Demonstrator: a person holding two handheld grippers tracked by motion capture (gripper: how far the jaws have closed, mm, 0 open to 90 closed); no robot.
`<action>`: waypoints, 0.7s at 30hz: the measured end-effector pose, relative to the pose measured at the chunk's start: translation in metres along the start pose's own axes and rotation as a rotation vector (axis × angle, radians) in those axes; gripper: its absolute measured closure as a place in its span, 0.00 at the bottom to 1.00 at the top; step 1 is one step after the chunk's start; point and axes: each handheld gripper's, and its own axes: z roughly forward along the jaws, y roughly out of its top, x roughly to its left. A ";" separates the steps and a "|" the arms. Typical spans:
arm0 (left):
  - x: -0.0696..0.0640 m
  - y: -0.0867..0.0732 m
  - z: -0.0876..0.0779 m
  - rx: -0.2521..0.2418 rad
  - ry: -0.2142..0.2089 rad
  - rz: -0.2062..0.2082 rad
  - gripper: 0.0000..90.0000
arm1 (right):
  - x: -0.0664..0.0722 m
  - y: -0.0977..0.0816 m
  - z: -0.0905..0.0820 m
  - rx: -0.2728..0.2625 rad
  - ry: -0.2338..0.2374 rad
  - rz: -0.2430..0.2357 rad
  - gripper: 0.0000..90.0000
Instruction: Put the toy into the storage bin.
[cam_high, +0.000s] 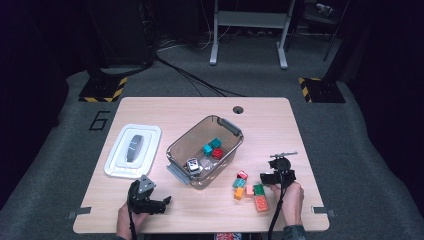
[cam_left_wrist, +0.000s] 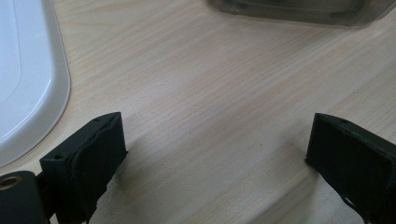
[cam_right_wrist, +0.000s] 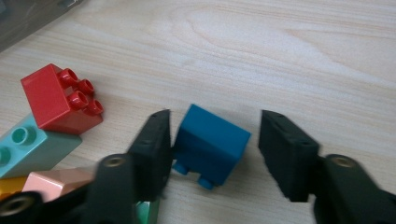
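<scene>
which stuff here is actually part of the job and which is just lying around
In the job:
- blue brick, between the right gripper fingers, one touching it, the other apart
- loose bricks beside it on the table
- clear bin with bricks inside

Lying about:
- white lid, left of the bin
- left gripper, open over bare table
- frame on the floor beyond the table

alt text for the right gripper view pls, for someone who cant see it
The right gripper straddles a blue toy brick lying on the wooden table; the left jaw touches it, the right stands clear. At left sits a cluster of bricks: a red brick on a light teal brick, with a pink brick below.
</scene>
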 end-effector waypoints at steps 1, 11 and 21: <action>0.000 0.000 0.000 0.000 0.000 0.000 0.05 | 0.000 0.000 0.000 0.001 0.001 0.002 0.56; 0.000 0.000 0.000 0.001 0.002 0.003 0.05 | 0.001 0.003 0.001 0.023 -0.002 -0.036 0.53; 0.000 0.000 0.000 0.000 0.000 0.000 0.05 | 0.001 0.010 0.009 0.016 -0.018 -0.071 0.63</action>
